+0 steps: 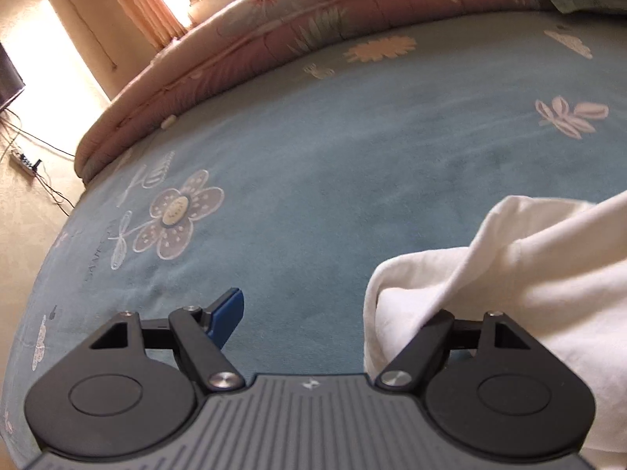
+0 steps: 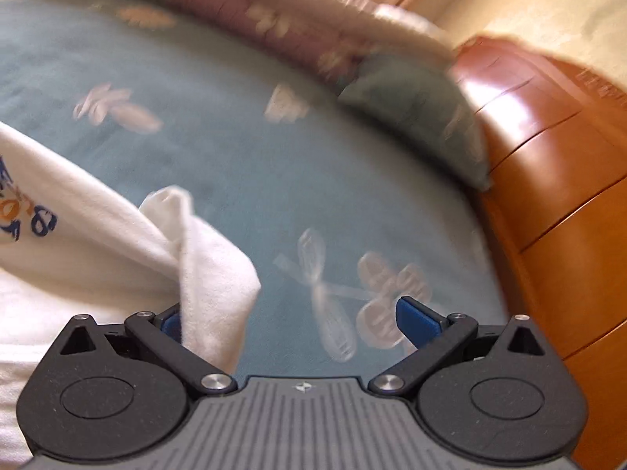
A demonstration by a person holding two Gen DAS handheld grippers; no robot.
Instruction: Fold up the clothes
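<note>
A white shirt (image 1: 521, 274) lies bunched on a blue flowered sheet (image 1: 313, 156) that covers the bed. In the left wrist view the left gripper (image 1: 325, 313) has its jaws spread wide: the left blue pad (image 1: 229, 315) stands bare over the sheet, while the other finger is buried under a fold of the shirt, so the cloth drapes over that side and hides the pad. In the right wrist view, which is blurred, the right gripper (image 2: 290, 313) is also wide apart; its right pad (image 2: 417, 317) is clear above the sheet, and a hanging fold of the shirt (image 2: 211, 274) covers most of the left pad. The shirt shows blue and orange print (image 2: 23, 211) near the left edge there. Beyond the shirt a pinkish quilt (image 1: 274, 39) is rolled along the far edge of the bed, and a grey-green pillow (image 2: 423, 113) leans against a wooden headboard (image 2: 548, 196). A curtain (image 1: 137, 0) hangs by a bright window, and a power strip (image 1: 23, 160) with cables lies on the floor.
</note>
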